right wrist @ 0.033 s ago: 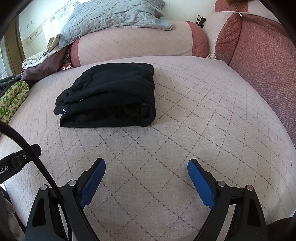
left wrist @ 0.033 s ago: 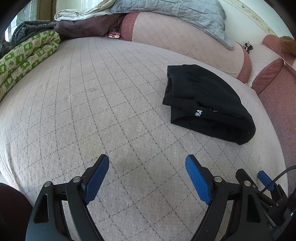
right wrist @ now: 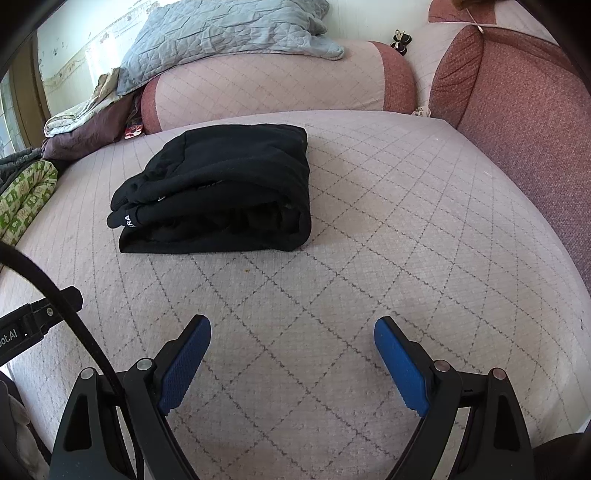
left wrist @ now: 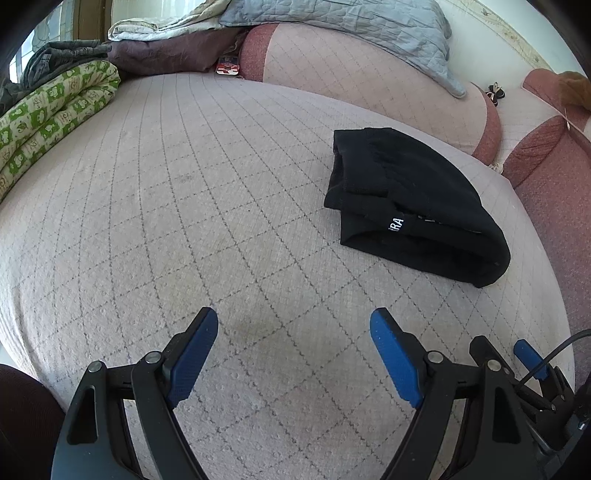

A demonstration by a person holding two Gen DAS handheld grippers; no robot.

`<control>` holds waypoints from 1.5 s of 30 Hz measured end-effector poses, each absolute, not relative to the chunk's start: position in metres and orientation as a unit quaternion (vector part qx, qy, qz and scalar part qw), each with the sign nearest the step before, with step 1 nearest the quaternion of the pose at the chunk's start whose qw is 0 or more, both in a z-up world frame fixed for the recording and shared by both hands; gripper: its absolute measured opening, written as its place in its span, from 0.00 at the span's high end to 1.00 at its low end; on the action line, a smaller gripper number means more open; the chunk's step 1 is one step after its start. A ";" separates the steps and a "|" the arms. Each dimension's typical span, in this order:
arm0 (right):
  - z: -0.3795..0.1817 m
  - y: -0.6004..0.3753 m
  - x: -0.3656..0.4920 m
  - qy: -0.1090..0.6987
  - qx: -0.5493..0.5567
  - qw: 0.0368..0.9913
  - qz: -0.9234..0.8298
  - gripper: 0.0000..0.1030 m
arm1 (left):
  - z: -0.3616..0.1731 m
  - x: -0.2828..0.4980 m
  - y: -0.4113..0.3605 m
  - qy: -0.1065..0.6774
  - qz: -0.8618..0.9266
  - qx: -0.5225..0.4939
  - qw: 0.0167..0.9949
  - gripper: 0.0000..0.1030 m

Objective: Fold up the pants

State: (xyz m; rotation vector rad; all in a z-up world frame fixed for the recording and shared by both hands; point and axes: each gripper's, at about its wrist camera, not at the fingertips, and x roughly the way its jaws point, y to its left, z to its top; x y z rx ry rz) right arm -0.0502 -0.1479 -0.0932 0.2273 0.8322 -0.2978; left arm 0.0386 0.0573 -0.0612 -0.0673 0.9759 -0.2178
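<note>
Black pants (left wrist: 413, 199) lie folded into a compact bundle on the quilted pink bed; they also show in the right wrist view (right wrist: 221, 195), with a white label at one end. My left gripper (left wrist: 293, 325) is open and empty, low over the bed, well short of the pants, which lie ahead to its right. My right gripper (right wrist: 291, 332) is open and empty, also short of the pants, which lie ahead to its left. Part of the right gripper (left wrist: 528, 354) shows at the lower right of the left wrist view.
A green patterned quilt (left wrist: 48, 122) lies along the bed's left side. Pink bolsters (right wrist: 280, 85) with a blue-grey blanket (right wrist: 229, 33) stand behind the pants. A red-pink cushion (right wrist: 524, 110) lines the right. Folded bedding (left wrist: 162, 44) is piled at the back left.
</note>
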 end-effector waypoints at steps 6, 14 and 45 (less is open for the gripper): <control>-0.094 -0.143 -0.052 0.402 0.102 0.899 -0.143 0.09 | -0.061 0.037 0.057 0.468 -0.103 -0.032 0.877 0.19; -0.073 -0.146 -0.054 0.394 0.098 0.907 -0.113 0.09 | -0.025 0.059 0.085 0.468 -0.114 -0.073 0.873 0.19; -0.053 -0.241 0.141 0.426 0.342 0.837 0.036 0.46 | -0.051 0.211 -0.008 0.522 -0.338 -0.144 0.770 0.50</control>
